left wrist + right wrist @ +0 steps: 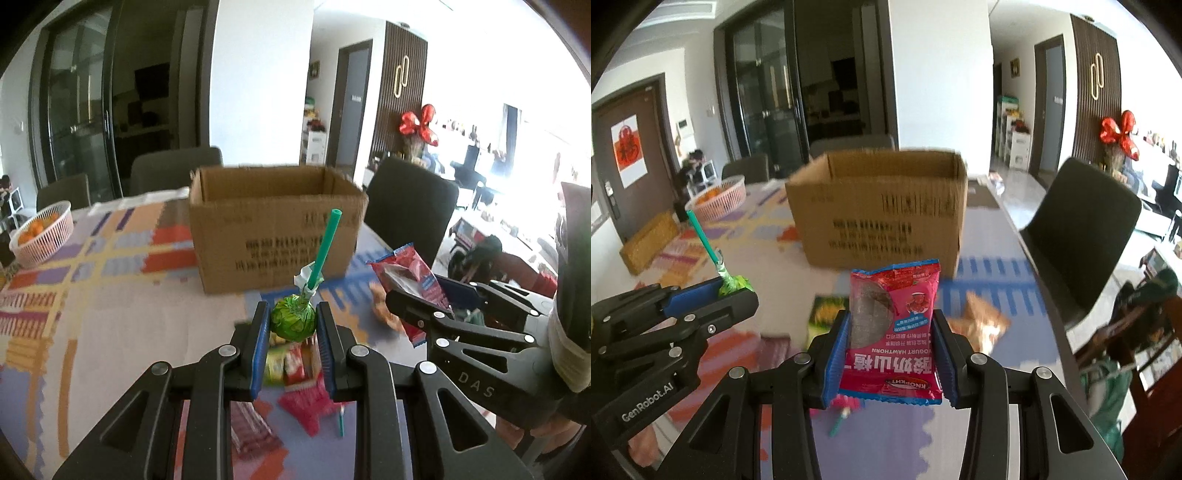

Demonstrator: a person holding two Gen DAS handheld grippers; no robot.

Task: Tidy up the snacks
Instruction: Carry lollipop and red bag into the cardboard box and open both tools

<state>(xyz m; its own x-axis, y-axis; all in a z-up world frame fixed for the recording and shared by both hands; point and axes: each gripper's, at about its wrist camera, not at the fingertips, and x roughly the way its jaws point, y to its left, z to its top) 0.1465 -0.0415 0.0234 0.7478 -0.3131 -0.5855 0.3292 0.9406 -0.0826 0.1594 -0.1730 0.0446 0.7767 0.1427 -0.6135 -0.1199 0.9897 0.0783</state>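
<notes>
My left gripper (293, 325) is shut on a green-wrapped lollipop (293, 321) whose teal stick points up toward an open cardboard box (273, 236). It hangs above the patterned tablecloth. My right gripper (892, 332) is shut on a red yogurt hawthorn packet (894, 332), held upright in front of the same box (882, 214). In the left wrist view the right gripper (424, 295) shows at the right with the red packet (406, 273). In the right wrist view the left gripper (735, 291) shows at the left with the lollipop (733, 284).
Loose snacks lie on the tablecloth below: a yellow-green packet (275, 363), a red one (306, 404), an orange one (982, 325) and a green-yellow one (827, 312). A pink basket of oranges (42, 232) sits far left. Dark chairs (1086, 229) ring the table.
</notes>
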